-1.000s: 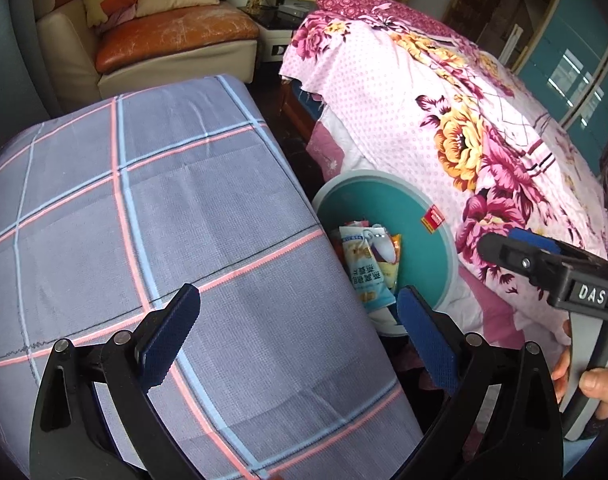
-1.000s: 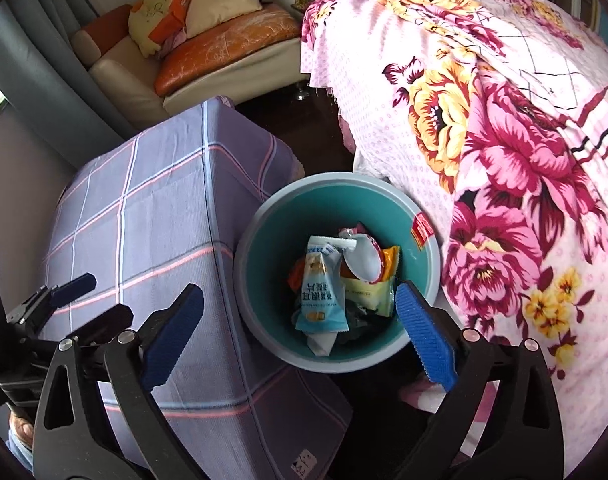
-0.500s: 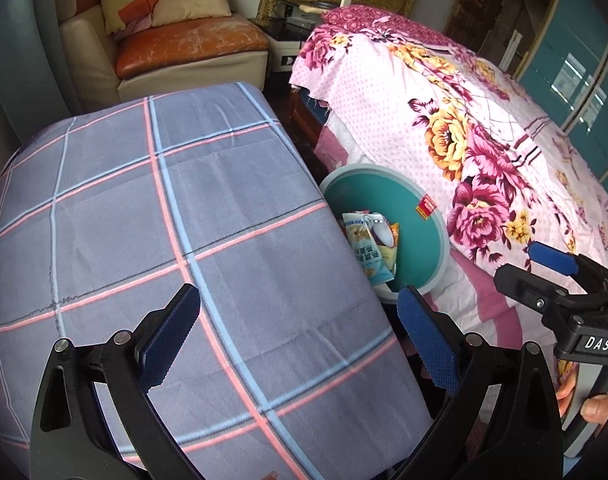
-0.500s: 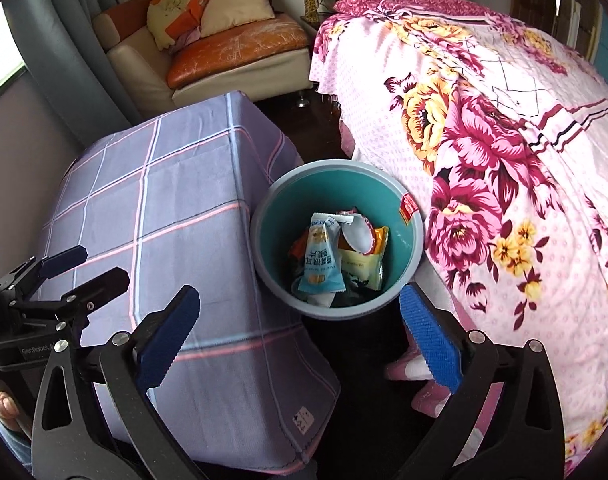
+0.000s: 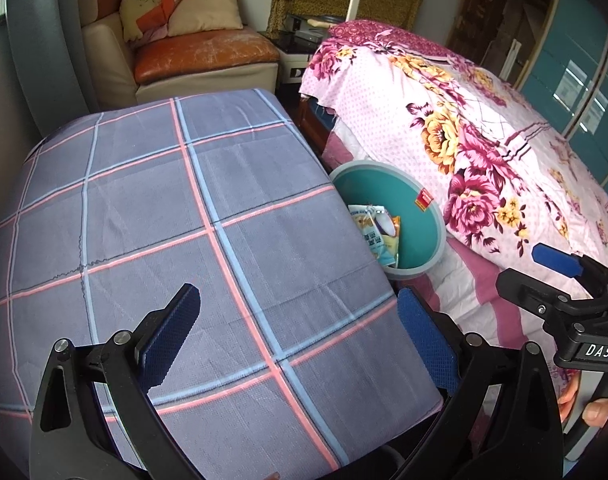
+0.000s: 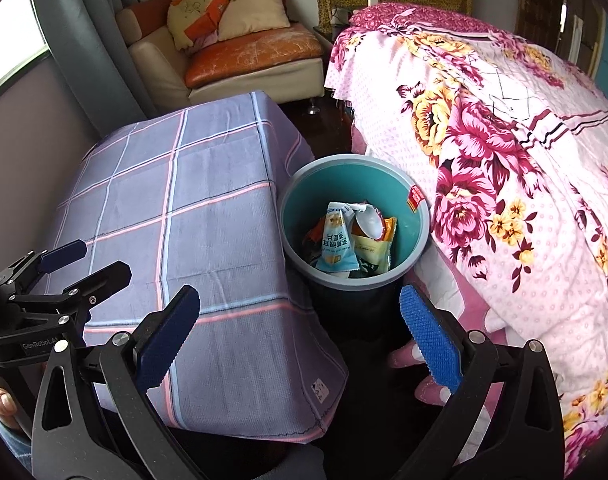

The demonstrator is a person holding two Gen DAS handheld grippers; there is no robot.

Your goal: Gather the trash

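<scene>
**A:** Where is the trash?

**B:** In a round bin (image 6: 418,236) with a grey rim and teal inner wall, standing on the floor between the right edge of a covered table (image 6: 207,216) and the side of a bed (image 6: 504,168). Inside lie crumpled wrappers (image 6: 338,240): a pale blue and white pouch printed with Chinese characters too small to read, a yellow packet beside it, and something orange under both. A small red sticker (image 6: 416,200) sits on the bin's inner wall near the bed side; its print cannot be made out.

**A:** And the two tools?

**B:** The left gripper (image 5: 299,340) hovers above the near right corner of the table's grey cloth, which is crossed with pink and blue lines. Its blue pads are spread wide, with nothing between them. The right gripper (image 6: 299,336) hangs over the floor near the table's corner, in front of the bin, its jaws likewise wide apart and empty.

**A:** Any writing on them?

**B:** Seen from the left wrist camera, the right tool's body carries a white label reading "DAS". From the right wrist camera, the left tool's body reads "GenRobo" and then some letters that are cut off. A white tag (image 6: 320,390) is sewn at the cloth's hanging corner, illegible.

**A:** The rest of the room?

**B:** A floral pink bedspread covers the bed; a sofa (image 6: 239,56) with orange cushions stands beyond the table's far edge.
</scene>
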